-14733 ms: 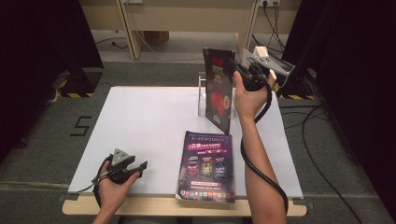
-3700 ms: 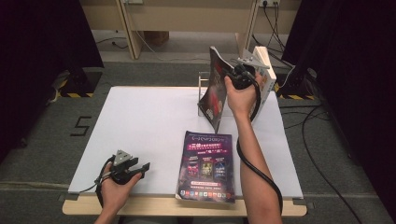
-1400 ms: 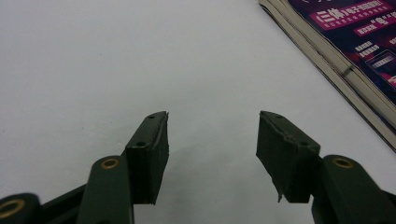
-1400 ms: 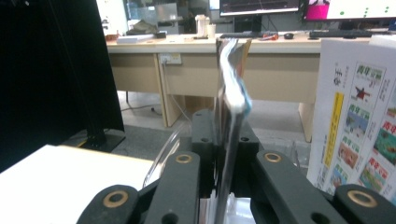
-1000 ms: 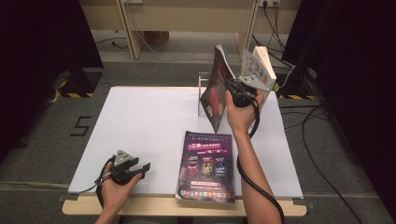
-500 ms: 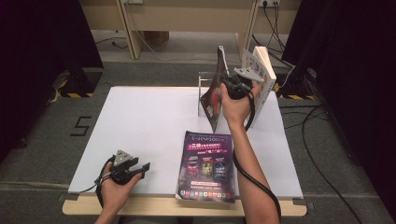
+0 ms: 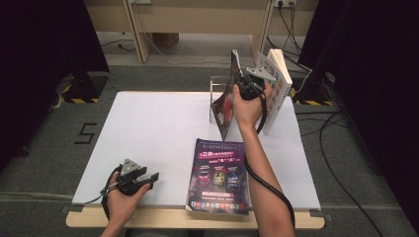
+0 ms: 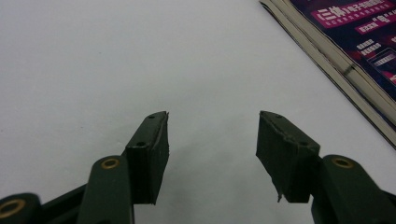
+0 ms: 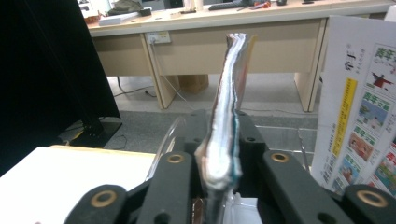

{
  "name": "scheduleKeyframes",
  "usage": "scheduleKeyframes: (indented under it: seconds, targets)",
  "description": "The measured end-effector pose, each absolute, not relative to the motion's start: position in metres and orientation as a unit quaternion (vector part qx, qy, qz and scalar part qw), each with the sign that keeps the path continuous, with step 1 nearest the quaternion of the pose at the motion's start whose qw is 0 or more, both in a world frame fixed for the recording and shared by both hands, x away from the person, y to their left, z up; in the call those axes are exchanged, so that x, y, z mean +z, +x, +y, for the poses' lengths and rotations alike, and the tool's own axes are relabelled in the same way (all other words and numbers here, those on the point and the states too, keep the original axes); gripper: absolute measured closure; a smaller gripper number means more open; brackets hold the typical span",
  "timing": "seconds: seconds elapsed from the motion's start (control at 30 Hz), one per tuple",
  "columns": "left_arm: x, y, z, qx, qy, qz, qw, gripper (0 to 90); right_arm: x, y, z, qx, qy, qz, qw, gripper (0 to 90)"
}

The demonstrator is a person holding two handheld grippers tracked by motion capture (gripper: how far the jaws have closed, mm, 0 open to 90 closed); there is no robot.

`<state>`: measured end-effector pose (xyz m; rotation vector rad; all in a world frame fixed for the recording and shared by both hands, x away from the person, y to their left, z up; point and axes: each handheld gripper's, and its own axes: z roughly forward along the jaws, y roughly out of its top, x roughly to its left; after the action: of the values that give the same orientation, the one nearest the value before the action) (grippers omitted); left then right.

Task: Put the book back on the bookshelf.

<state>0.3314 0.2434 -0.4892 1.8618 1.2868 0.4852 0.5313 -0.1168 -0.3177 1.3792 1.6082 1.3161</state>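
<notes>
My right gripper [image 7: 245, 88] is raised over the back right of the table, shut on the top edge of a dark red magazine [image 7: 225, 106] that it holds upright. In the right gripper view the magazine's glossy edge [image 9: 227, 84] rises between the closed jaws of the right gripper [image 9: 220, 120]. A white book [image 7: 276, 89] stands just right of it. At the table's front left my left gripper [image 7: 149, 178] rests open and holds nothing. The left gripper [image 8: 212, 121] has only bare white table between its jaws.
A clear stand [image 7: 213, 98] is on the table behind the held magazine. A purple magazine [image 7: 220, 175] lies flat at the front edge, and its corner [image 8: 355, 46] is right of my left gripper. The white table [image 7: 158, 128] is bare on its left half. Desks and cables lie beyond.
My right gripper has shifted a little left and turned the held magazine more upright and edge-on, away from the white book. The left gripper has stayed put.
</notes>
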Motion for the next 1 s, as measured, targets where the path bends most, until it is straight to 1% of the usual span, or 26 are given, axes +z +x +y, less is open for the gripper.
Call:
scheduleKeyframes:
  seconds: [0.1, 0.3, 0.53, 0.7, 1.0]
  targets:
    - [-0.4889, 0.3313, 0.2436, 0.192, 0.736, 0.51, 0.402, 43.3, -0.317, 0.5317, -0.1194, 0.498, 0.533, 0.609, 0.312, 81.3]
    - [-0.4893, 0.3314, 0.2434, 0.192, 0.736, 0.51, 0.402, 43.3, -0.3166, 0.5318, -0.1219, 0.495, 0.54, 0.608, 0.307, 86.0]
    - [-0.4888, 0.3314, 0.2444, 0.192, 0.736, 0.511, 0.4, 43.4, -0.3131, 0.5337, -0.1206, 0.493, 0.54, 0.618, 0.289, 86.9]
    - [-0.4896, 0.332, 0.2442, 0.192, 0.736, 0.51, 0.402, 43.5, -0.3129, 0.5316, -0.1206, 0.516, 0.521, 0.613, 0.294, 87.0]
    - [-0.4896, 0.3323, 0.2449, 0.192, 0.735, 0.51, 0.403, 43.5, -0.309, 0.529, -0.1185, 0.542, 0.492, 0.603, 0.318, 87.1]
